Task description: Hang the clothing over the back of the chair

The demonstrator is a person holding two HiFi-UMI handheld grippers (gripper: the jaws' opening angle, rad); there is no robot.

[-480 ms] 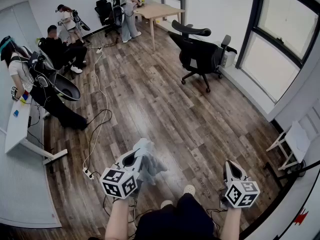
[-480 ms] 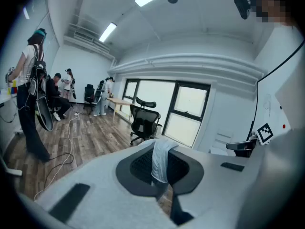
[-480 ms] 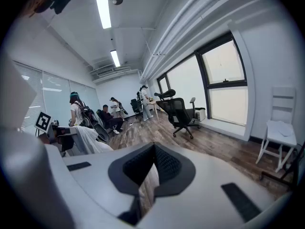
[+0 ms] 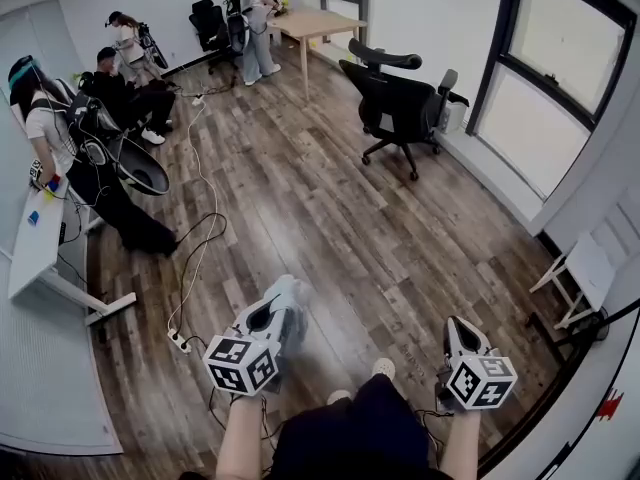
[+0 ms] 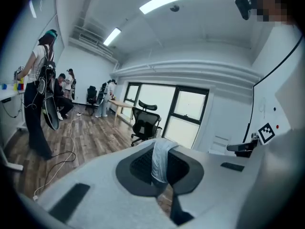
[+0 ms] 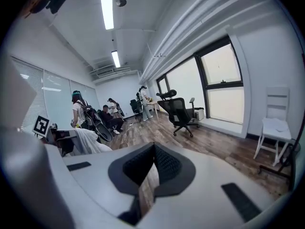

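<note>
My left gripper (image 4: pixel 287 300) is shut on a pale grey-blue piece of clothing (image 4: pixel 300 333), which hangs blurred under its tip at the bottom left of the head view. In the left gripper view a strip of the clothing (image 5: pixel 160 162) runs between the shut jaws of the left gripper (image 5: pixel 161 147). The black office chair (image 4: pixel 400 103) stands far off by the windows, its back towards me; it also shows as the chair (image 5: pixel 145 123) and the chair (image 6: pixel 180 111). My right gripper (image 4: pixel 457 328) is shut and holds nothing; the right gripper (image 6: pixel 153 150) has only floor beyond its jaws.
Several people (image 4: pixel 110 98) stand and sit at the left by a white desk (image 4: pixel 35 253). Cables and a power strip (image 4: pixel 178 343) lie on the wooden floor near my left gripper. A wooden table (image 4: pixel 315 20) is at the back, a white folding chair (image 4: pixel 590 273) at the right wall.
The clothing, bunched to the right of the left gripper's tip before, now hangs blurred below it. Both grippers keep about the same places.
</note>
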